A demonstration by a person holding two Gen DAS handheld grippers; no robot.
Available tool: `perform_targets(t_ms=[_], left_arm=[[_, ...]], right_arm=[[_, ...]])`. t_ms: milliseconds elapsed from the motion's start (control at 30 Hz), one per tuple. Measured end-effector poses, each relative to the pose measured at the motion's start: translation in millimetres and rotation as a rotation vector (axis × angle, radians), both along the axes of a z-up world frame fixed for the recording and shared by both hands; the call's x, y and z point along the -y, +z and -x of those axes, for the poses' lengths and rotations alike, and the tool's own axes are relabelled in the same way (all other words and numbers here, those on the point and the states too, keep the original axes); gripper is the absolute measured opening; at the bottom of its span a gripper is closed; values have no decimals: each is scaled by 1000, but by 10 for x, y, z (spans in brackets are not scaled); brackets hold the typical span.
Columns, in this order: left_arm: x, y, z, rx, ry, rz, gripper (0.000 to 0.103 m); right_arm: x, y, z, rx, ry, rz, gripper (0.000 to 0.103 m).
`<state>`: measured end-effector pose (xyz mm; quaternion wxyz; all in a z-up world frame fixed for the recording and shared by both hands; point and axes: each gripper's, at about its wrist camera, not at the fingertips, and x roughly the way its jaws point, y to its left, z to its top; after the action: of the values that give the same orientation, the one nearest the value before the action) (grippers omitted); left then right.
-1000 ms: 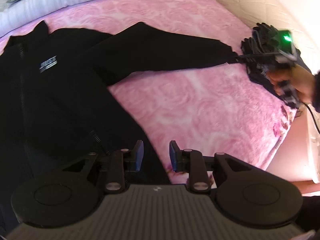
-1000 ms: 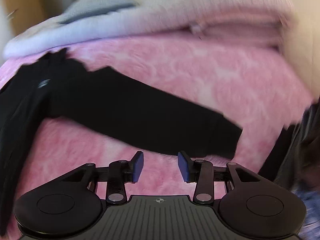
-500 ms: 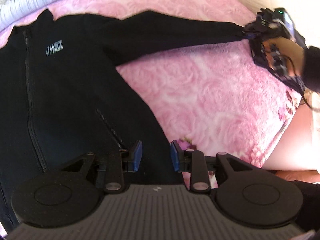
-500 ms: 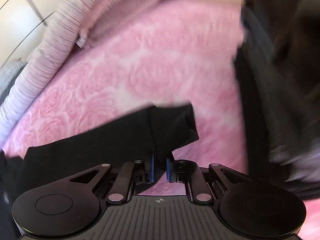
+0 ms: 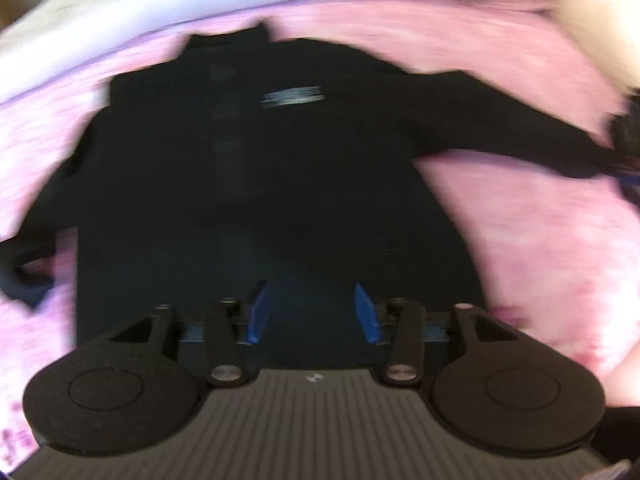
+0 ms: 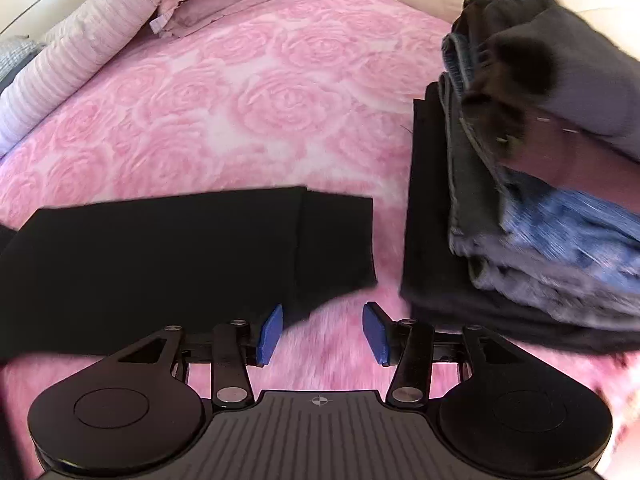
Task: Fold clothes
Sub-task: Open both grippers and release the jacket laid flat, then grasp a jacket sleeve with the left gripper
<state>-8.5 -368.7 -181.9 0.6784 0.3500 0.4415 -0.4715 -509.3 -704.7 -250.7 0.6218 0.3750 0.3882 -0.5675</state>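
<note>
Left gripper (image 5: 312, 312): jaws opening, nothing between them; poised over the jacket's lower front.
Right gripper (image 6: 322, 334): jaws opening, empty; the sleeve cuff (image 6: 334, 244) lies just beyond its left pad.
Count: one black jacket (image 5: 256, 184); one stack of folded clothes (image 6: 520, 184).
Jacket: spread flat, front up, on the pink bedspread (image 6: 248, 92); chest logo; sleeve straight out sideways.
</note>
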Motion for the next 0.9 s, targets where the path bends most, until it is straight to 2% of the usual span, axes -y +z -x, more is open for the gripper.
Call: perform_targets(t_ms=[133,233,300,367,467,533,600,667,700,733,800,900], left_arm=[[-418,-26,-845,115,162,-41,65],[-785,-112,-1595,138,241,-25,67],[-1043,-216,-2156,131,269,0,67],[-1283,-342,-2709,73,283,48,67],[-1492,-535,-3474,-74,276,168,67],[-1505,-669,-3843,-194,226,234,70],[-1475,-767,-4033,-262,141,265,70],[-1483,-861,-4125,-342,91,285,60],[-1509,-891,-4168,-394,85,301,36],[-1540,-901,-4210,-436,80,317,21],[-1611,-858,-4285,-490,79,350,12],[-1812,-717,-4462,-532,84,399,8]], right_arm=[[-373,187,-433,3,71,-8,49],[-689,286,-959,30,143,-7,50],[-948,353,-1454,63,231,18,50],[-1319,387,-2092,98,363,43,50],[-1923,384,-3061,139,565,72,50],[-2387,264,-3760,139,701,63,50],[-2813,127,-4418,143,812,37,50],[-3152,23,-4971,169,894,6,50],[-3275,-3,-5198,204,916,-8,50],[-3372,-35,-5409,240,926,-30,50],[-3530,-117,-5813,278,958,-74,50],[-3754,-259,-6339,265,1084,-64,50]])
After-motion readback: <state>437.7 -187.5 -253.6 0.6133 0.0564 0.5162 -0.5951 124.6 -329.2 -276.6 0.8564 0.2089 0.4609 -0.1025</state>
